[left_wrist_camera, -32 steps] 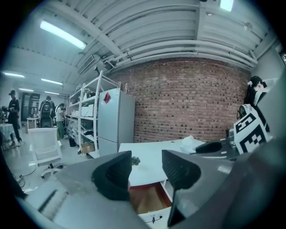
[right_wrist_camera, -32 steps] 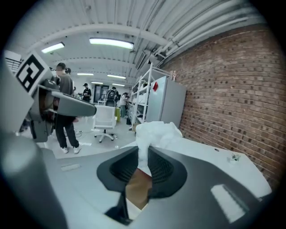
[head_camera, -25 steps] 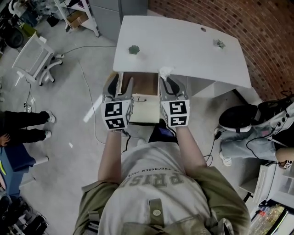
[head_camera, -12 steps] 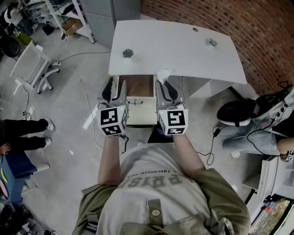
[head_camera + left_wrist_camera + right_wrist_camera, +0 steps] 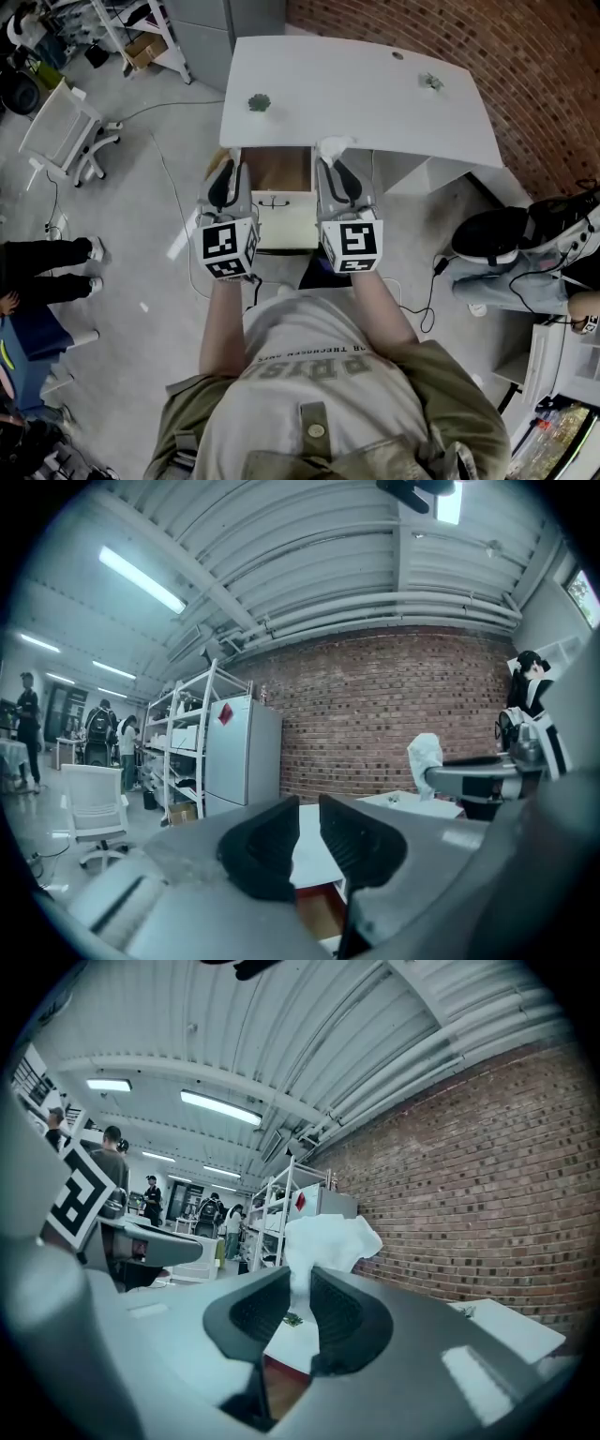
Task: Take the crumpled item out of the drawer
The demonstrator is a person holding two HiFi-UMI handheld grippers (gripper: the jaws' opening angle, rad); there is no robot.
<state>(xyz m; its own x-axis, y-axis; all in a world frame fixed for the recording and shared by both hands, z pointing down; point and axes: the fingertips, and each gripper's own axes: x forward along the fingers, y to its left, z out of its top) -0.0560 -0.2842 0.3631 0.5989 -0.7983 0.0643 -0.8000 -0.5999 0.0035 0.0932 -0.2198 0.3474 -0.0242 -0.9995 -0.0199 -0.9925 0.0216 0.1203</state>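
Right claw (image 5: pixel 300 1283) pinches crumpled paper (image 5: pixel 328 1239) just beside the drawer (image 5: pixel 281 174), left claw (image 5: pixel 307 810) closing empty; the narrow pinch may slip and drop it.

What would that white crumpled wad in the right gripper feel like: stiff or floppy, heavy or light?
Probably soft and floppy: the white crumpled wad bulges in loose folds above the right gripper, whose jaws squeeze it thin. Likely very light, since that small pinch holds it up. It looks like tissue, so it might tear if tugged.
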